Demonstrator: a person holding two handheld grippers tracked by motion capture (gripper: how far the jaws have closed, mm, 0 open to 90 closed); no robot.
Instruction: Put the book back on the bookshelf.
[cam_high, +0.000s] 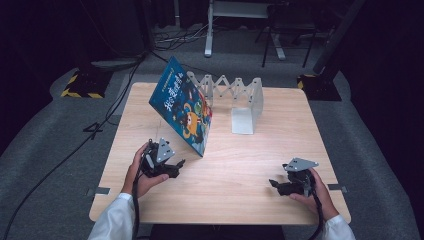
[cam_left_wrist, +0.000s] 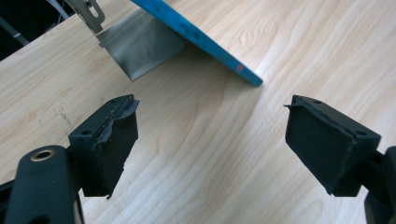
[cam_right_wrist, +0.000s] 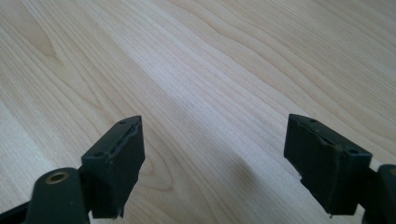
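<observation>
2 tools (cam_high: 181, 163) (cam_high: 271, 183), 1 book (cam_high: 183, 107), 1 rack (cam_high: 244, 102)

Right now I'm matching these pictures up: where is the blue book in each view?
High view: the blue book leans tilted against the white rack, upper centre.
Left gripper view: its blue edge runs across the top.
Right gripper view: bare wood.
Shared landmark: the wooden table.

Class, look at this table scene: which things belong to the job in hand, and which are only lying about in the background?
Part of the job:
- blue picture book, leaning tilted against the rack
- white expanding book rack
- left gripper, open, nearest the book
- right gripper, open

Just lying about:
- black cables on the floor
- yellow-and-black striped stand base
- white desk leg
</observation>
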